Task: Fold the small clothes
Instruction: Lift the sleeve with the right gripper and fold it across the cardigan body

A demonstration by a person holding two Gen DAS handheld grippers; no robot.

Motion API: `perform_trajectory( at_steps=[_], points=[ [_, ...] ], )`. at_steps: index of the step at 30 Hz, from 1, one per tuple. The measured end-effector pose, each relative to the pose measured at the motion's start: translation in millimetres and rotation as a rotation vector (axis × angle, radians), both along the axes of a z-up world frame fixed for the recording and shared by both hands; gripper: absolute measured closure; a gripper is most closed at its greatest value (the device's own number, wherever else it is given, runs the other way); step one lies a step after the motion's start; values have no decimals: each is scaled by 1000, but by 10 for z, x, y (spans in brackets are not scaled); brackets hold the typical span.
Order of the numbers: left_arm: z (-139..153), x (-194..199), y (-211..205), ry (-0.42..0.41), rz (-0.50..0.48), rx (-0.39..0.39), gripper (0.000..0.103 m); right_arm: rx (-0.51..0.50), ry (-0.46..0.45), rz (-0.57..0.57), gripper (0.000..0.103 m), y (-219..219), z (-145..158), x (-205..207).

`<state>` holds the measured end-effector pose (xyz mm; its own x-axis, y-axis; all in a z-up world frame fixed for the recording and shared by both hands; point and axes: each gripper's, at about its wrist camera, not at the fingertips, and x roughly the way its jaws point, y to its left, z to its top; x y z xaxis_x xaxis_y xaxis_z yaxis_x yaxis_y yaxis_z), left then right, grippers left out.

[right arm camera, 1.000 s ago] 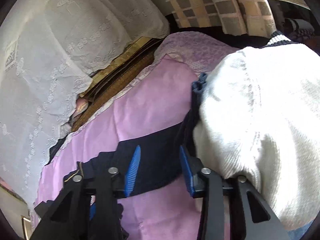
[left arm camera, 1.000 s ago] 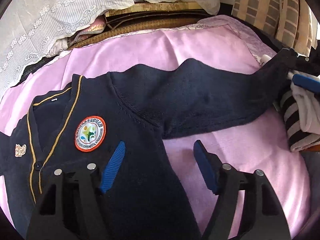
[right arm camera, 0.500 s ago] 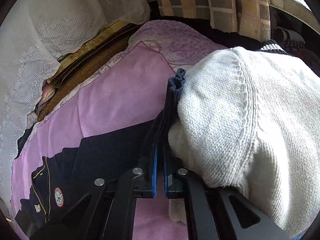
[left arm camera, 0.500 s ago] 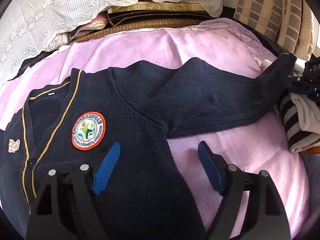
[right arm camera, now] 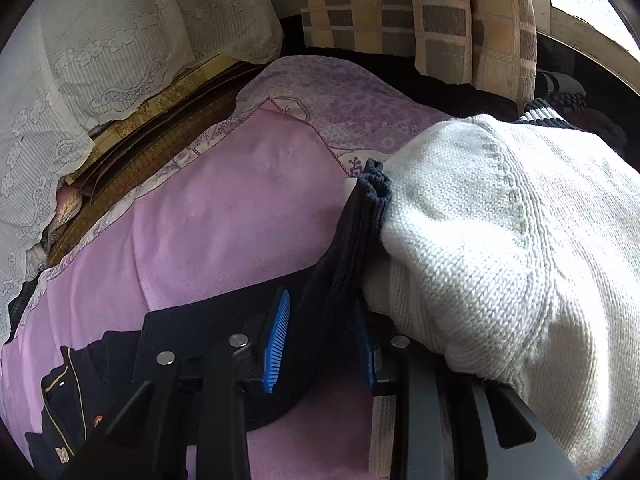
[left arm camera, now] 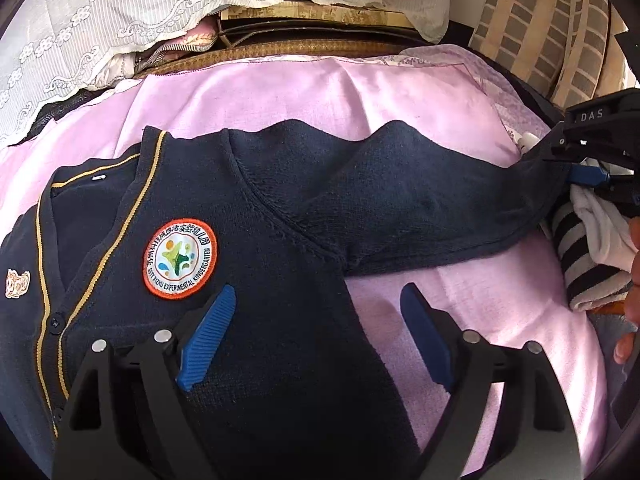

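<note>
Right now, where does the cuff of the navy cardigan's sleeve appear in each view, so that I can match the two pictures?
Left wrist view: far right, sleeve cuff meets the right gripper.
Right wrist view: centre, the cuff stands bunched against the white knit sweater, above that gripper, whose jaws are slightly apart with the sleeve between them.
Shared landmark: the pink sheet.

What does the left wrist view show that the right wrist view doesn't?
Only left wrist: readable lettering on the round badge, and a person's fingers at the right edge. Only right wrist: the sleeve's cuff end, lying against a cream knit sweater. Both: the navy cardigan, pink sheet and white lace cloth.
</note>
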<state>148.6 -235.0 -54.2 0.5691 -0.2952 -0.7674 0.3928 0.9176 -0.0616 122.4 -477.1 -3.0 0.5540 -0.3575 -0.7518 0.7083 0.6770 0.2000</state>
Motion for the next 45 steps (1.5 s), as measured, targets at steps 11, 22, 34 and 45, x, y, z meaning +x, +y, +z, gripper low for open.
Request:
perform_trajectory(
  at_steps=[11,22,34,45],
  points=[
    [13,-23,57,-11,1,5,21,87,-338,118,96,86,133,-477],
    [153,62,84,-20,8,-75,21,60,-485,343,96,675,644,-574],
    [511,69,50,-112,-13,-181,25,77,-495,577,96,1342,870,-319],
    [706,207,1069,-118,46,-290,25,58,-470,751,96,2190,1005,-21]
  ],
)
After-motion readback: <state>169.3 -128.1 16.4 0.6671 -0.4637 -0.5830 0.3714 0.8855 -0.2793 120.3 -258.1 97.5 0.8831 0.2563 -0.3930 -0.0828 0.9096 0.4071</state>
